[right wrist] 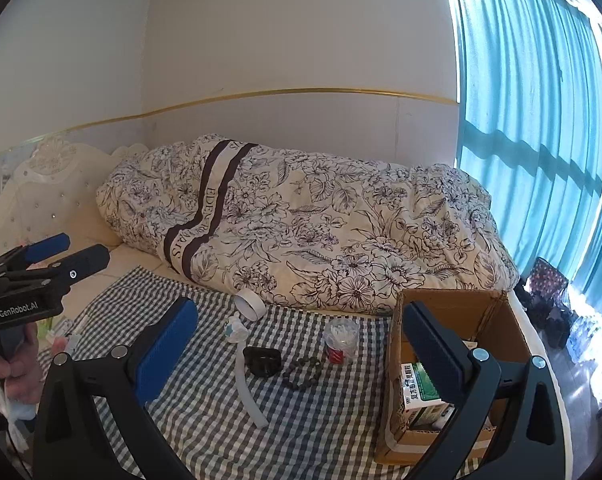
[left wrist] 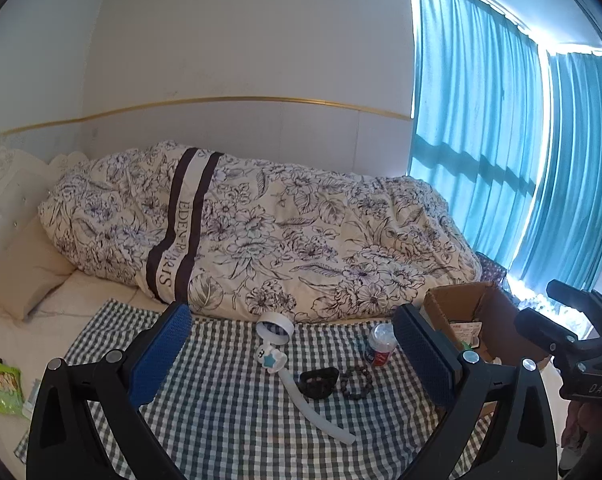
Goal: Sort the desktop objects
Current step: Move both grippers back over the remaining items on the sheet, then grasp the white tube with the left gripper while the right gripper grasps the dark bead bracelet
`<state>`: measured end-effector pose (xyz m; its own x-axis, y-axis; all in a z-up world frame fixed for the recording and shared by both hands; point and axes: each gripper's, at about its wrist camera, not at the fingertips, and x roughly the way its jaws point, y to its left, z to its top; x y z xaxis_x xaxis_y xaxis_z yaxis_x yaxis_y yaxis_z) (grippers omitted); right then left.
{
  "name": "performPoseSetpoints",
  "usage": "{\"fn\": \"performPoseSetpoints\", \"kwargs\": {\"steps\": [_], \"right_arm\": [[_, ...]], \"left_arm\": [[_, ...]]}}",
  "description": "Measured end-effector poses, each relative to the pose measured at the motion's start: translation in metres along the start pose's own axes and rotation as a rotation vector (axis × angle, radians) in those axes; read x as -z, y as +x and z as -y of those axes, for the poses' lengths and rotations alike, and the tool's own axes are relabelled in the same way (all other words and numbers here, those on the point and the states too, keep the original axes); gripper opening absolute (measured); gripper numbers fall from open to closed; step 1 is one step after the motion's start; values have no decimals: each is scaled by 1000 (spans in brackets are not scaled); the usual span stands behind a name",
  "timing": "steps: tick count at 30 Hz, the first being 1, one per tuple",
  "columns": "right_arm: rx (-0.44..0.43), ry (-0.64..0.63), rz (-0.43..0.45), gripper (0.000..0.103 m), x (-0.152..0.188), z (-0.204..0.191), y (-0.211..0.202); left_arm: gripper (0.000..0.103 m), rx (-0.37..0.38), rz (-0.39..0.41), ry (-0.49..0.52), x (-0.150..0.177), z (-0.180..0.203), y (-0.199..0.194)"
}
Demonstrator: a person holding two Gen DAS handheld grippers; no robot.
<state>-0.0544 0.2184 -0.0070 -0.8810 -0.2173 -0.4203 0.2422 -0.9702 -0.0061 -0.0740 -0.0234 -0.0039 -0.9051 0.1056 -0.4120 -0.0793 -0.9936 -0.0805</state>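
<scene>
Both grippers, left gripper point(left wrist: 293, 344) and right gripper point(right wrist: 301, 340), stand spread apart, gripping nothing, above the checked cloth point(left wrist: 229, 408). Right gripper's finger point(right wrist: 437, 352) hides part of the cardboard box point(right wrist: 461, 304), whose contents stay largely unreadable.

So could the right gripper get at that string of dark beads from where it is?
Probably yes. The right gripper is open and holds nothing, and the beads lie flat on the checked cloth right ahead of it, uncovered, with nothing in between.

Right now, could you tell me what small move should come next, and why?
Probably lower the open right gripper onto the bead bracelet: it lies loose on the checked cloth, close to the cardboard box, and both grippers are empty.
</scene>
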Motion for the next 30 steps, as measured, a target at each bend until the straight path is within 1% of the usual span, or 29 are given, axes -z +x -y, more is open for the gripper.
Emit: {"fn": "performPoseSetpoints", "kwargs": {"steps": [4,9,14,19,22,24,25,27,30], "right_arm": [[-13,2,-11,103,8,-6,8],[-27,2,-61,103,32,-14,33],[-13,-32,-105,103,57,-22,61],[-24,-35,-131,103,73,-24,89],[-18,-33,-145,103,83,-23,107],[-30,-37,-154,103,91,-23,119],[-39,-43,-150,102,95,-23,123],[-75,-66,-154,94,104,-24,133],[-92,-73,-195,87,120,-24,150]], "left_arm": [[103,-17,-16,-19,12,-3,9],[103,-38,-65,-23,38,-4,30],[103,-49,-130,-37,66,-10,62],[103,-55,-183,-56,93,-18,93],[103,-68,-209,-52,107,-21,113],[103,-81,-233,-44,118,-22,128],[103,-83,-251,-42,125,-23,137],[103,-79,-289,-41,137,-26,152],[103,-77,-332,-38,153,-27,174]]}}
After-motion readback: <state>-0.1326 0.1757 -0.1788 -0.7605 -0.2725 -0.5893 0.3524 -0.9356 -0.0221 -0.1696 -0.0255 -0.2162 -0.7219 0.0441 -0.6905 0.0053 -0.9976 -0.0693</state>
